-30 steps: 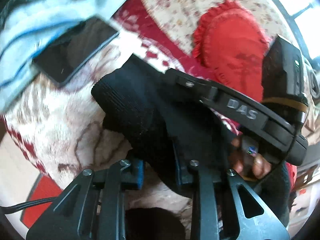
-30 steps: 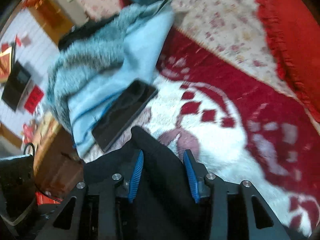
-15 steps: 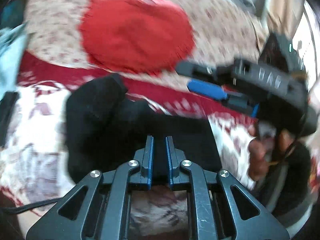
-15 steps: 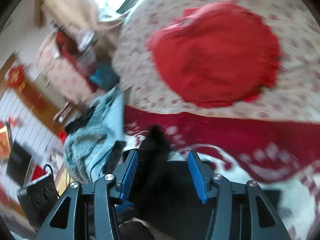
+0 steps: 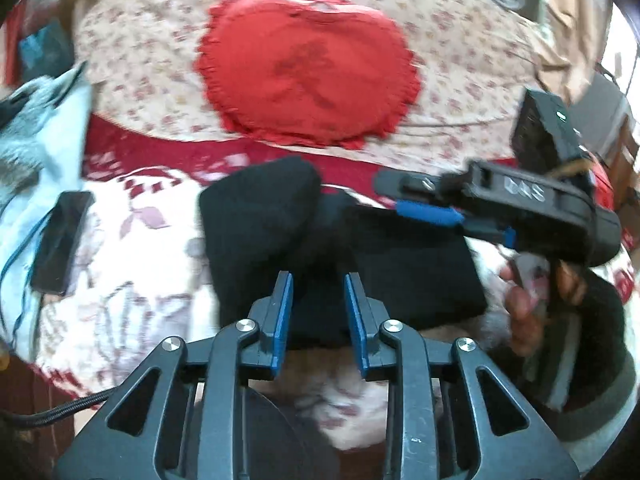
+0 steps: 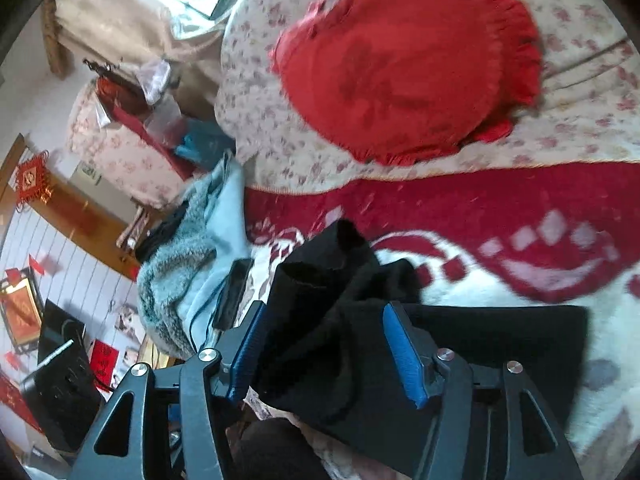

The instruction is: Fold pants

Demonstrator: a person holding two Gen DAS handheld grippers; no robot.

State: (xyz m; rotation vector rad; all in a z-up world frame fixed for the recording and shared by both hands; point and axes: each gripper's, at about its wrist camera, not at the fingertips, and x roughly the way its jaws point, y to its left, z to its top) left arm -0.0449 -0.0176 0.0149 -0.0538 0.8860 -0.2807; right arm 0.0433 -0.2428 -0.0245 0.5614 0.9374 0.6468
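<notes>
Phone [image 5: 60, 242], dark and flat, lies at far left on the patterned blanket [image 5: 132, 248], partly against a pale blue fleece [image 5: 44, 128]; neither touches the work. Black pants [image 5: 304, 240] sit mid-blanket as a compact bundle: flat rectangular fold on the right, one rounded end humped up on the left. Left claw [image 5: 318, 312] is at the near edge of the bundle, jaws apart, fabric visible between them but not pinched. Judgement: fold laid down, grip let go. Right claw [image 5: 436, 214] hovers over the flat right part, jaws likewise spread; in its own view the right claw [image 6: 332, 348] straddles the humped cloth [image 6: 340, 304] without clamping. Likely placed to press or tuck the raised end. Red round cushion [image 5: 308, 68] rests on the floral cover at far side, well apart. Fold looks nearly finished; left hump needs flattening.
</notes>
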